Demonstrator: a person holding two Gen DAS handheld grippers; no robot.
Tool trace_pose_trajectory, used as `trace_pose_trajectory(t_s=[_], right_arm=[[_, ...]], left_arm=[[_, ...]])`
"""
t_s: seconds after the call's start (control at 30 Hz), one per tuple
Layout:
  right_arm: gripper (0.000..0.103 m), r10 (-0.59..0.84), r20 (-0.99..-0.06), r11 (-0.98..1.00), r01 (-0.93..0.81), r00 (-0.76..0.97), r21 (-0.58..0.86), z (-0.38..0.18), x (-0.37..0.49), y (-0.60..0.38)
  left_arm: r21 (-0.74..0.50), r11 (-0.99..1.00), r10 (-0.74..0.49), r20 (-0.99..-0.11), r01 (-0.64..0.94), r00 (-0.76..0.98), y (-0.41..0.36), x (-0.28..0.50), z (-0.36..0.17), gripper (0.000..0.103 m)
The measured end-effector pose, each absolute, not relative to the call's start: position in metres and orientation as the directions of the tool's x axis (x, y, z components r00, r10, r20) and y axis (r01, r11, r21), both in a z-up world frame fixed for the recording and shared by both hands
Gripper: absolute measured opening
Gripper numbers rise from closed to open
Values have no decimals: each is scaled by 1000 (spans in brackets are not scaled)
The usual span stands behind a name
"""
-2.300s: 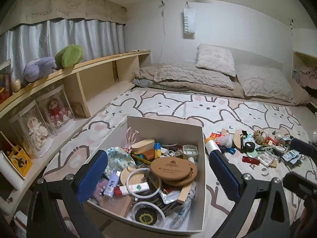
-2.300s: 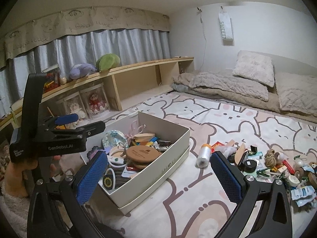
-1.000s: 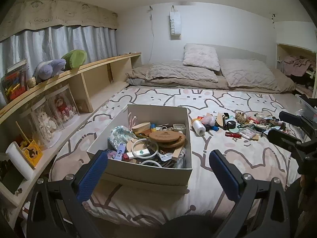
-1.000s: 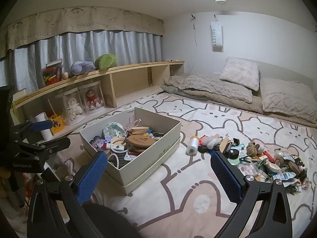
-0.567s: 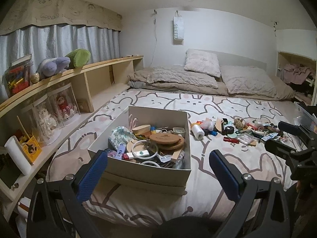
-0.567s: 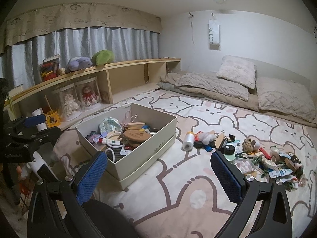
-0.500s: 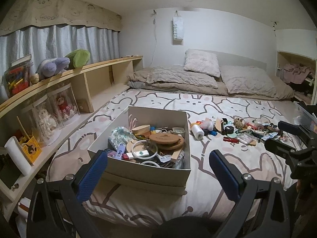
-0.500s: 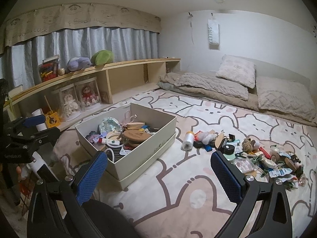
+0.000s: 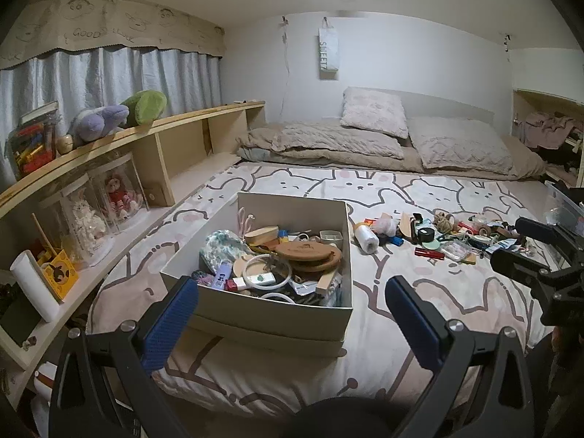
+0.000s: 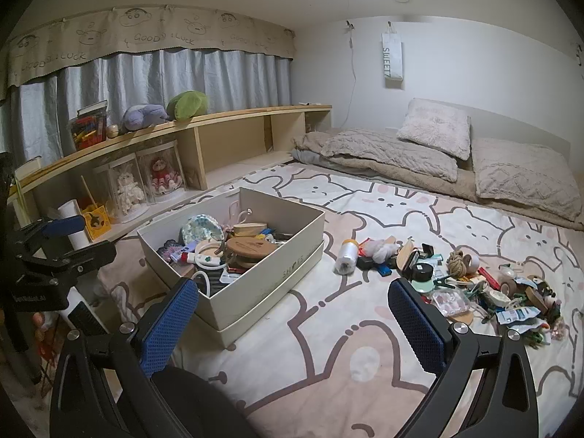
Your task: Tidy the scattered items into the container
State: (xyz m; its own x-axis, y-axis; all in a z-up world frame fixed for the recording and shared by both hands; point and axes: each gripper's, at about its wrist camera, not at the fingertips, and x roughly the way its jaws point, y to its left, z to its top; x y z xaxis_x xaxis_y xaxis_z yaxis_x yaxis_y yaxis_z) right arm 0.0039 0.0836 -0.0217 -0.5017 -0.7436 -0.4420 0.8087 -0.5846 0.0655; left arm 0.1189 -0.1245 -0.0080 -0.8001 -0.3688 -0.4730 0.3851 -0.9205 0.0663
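A cream cardboard box sits on the bed, holding several small items, among them round wooden coasters. Right of it a pile of scattered items lies on the bedspread, led by a white plastic roll. My left gripper hovers open and empty before the near edge of the box. My right gripper is open and empty too, held back from the bed between box and pile. Each gripper shows at the other view's edge.
A wooden shelf with plush toys and doll cases runs along the left of the bed. Pillows and a folded blanket lie at the far end. Bare bunny-print bedspread stretches between the box and the pile.
Both grippers have pulled back from the box and away from the bed, so box and pile look smaller and farther. Both stayed open. Over the last half second little moved.
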Motion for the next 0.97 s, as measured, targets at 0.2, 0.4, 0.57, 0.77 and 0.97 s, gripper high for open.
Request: trace_pose_trajectory(t_s=[0.2, 0.4, 0.57, 0.77, 0.97], right_arm=[[103, -742, -443, -587, 807, -503, 67, -23, 4, 84], [103, -744, -442, -586, 808, -502, 68, -23, 3, 84], [103, -746, -441, -583, 809, -500, 69, -23, 4, 84], [103, -746, -441, -582, 811, -499, 67, -21, 4, 83], [103, -746, -441, -581, 811, -498, 67, -20, 4, 83]], left_arm=[[59, -922, -361, -481, 381, -799, -125, 117, -11, 103], [61, -925, -360, -467, 376, -808, -122, 117, -11, 103], [83, -911, -393, -469, 403, -791, -120, 115, -12, 103], [71, -919, -374, -465, 387, -802, -119, 117, -14, 103], [71, -918, -378, -459, 390, -804, -118, 119, -13, 103]])
